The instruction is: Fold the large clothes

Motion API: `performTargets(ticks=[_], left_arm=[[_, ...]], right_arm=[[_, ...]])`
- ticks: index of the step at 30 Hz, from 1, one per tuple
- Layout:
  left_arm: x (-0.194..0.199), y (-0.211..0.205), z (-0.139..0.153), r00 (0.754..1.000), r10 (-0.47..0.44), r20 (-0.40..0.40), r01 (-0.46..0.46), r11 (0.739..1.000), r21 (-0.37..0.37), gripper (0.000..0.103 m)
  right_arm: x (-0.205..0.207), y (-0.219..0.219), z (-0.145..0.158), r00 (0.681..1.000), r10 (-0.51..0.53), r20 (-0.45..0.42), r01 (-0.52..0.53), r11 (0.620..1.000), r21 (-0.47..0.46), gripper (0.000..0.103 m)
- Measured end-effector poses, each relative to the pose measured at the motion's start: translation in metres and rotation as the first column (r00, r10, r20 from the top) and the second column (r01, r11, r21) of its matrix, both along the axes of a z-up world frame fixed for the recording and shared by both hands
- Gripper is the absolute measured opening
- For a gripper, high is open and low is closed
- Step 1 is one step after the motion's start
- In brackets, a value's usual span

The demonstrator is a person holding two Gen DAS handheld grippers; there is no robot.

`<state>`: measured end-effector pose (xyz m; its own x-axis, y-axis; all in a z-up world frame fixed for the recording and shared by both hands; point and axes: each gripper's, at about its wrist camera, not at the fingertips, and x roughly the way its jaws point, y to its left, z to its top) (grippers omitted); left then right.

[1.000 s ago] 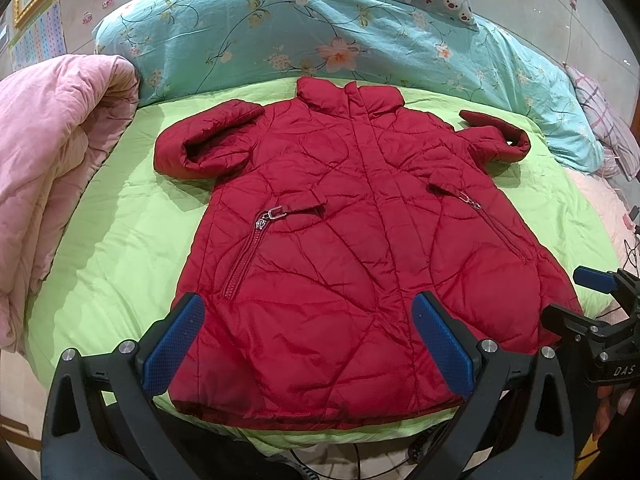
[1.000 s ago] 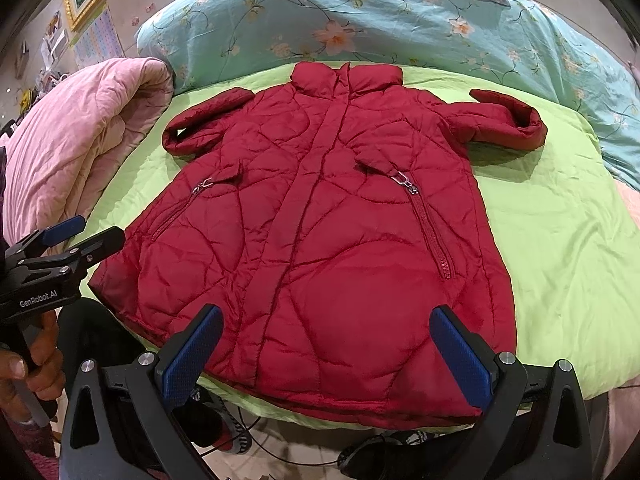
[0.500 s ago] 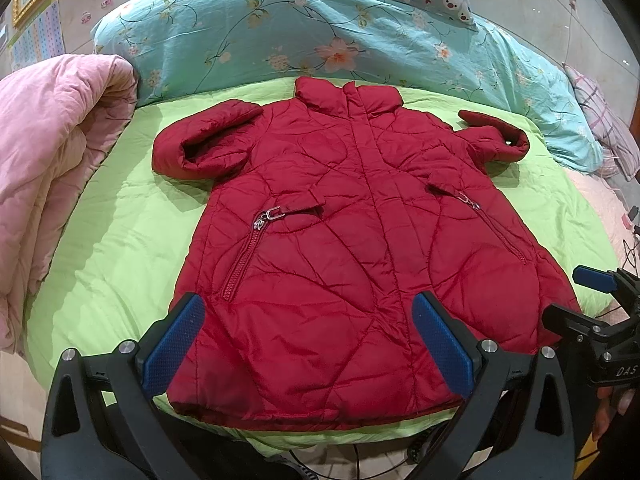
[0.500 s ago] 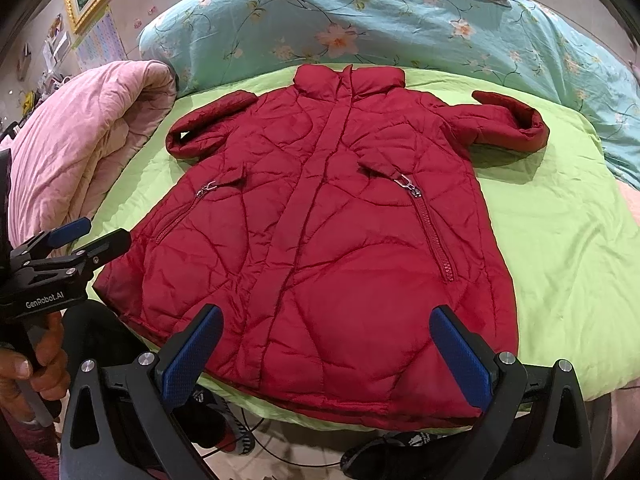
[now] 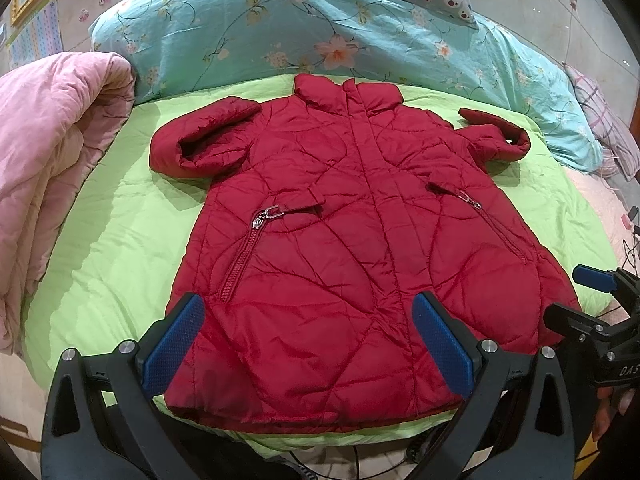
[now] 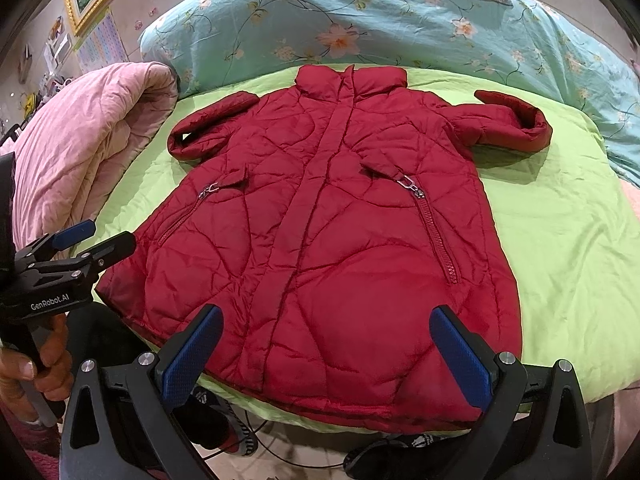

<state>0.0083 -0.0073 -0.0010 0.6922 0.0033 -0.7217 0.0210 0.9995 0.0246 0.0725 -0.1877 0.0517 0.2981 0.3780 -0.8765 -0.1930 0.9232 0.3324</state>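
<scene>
Both grippers are hovering at the near edge of the bed, and nothing is being held. The left gripper (image 5: 308, 340) is standing with its blue-padded fingers spread wide, empty; the right gripper (image 6: 326, 354) is doing the same, jaws far apart. Just ahead of both, the quilted crimson puffer coat (image 5: 352, 264) is lying face up and zipped on the lime-green bedsheet (image 5: 112, 248), hem nearest the fingers, collar farthest away. No fold looks started. The short sleeves are sticking out to either side, so my call is they are going in first: each gripper reaching forward and outward to its own sleeve cuff, pinching a full thickness of padding, then sweeping it across the chest without dragging the body askew.
</scene>
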Motion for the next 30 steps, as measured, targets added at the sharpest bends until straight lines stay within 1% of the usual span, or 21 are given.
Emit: performTargets(ticks=[1, 4, 7, 14, 23, 26, 28, 30], left_arm=[[0.001, 0.001, -0.001, 1.0, 0.001, 0.024, -0.001, 1.0, 0.009, 0.103], [0.003, 0.002, -0.003, 1.0, -0.001, 0.028, 0.0, 1.0, 0.015, 0.103], [0.004, 0.003, -0.003, 0.999, 0.0, 0.052, -0.001, 1.0, 0.019, 0.103], [0.012, 0.005, -0.006, 1.0, 0.006, 0.023, -0.006, 1.0, 0.011, 0.103], [0.024, 0.006, -0.01, 1.0, -0.016, 0.0, 0.016, 0.999, -0.031, 0.103], [0.03, 0.008, -0.013, 1.0, -0.015, -0.015, 0.015, 0.999, -0.031, 0.103], [0.035, 0.009, -0.014, 1.0, -0.014, -0.017, 0.013, 0.998, -0.056, 0.103], [0.041, 0.014, -0.016, 1.0, 0.006, -0.008, -0.007, 0.996, -0.087, 0.103]], right_arm=[[0.0, 0.0, 0.0, 1.0, 0.0, 0.0, 0.0, 1.0, 0.0, 0.103], [0.001, 0.001, -0.001, 1.0, 0.001, -0.001, -0.001, 1.0, 0.001, 0.103], [0.003, 0.001, -0.002, 1.0, 0.001, -0.002, -0.001, 1.0, 0.003, 0.103], [0.01, 0.002, -0.004, 1.0, 0.001, 0.0, -0.001, 1.0, 0.023, 0.103], [0.024, -0.003, -0.009, 1.0, -0.011, 0.0, 0.011, 0.999, 0.032, 0.103], [0.032, -0.009, -0.012, 1.0, -0.022, 0.002, 0.022, 0.999, 0.027, 0.103], [0.038, -0.014, -0.013, 1.0, -0.03, 0.006, 0.03, 0.999, 0.027, 0.103], [0.046, -0.021, -0.015, 0.999, -0.041, 0.012, 0.04, 0.999, 0.029, 0.103]])
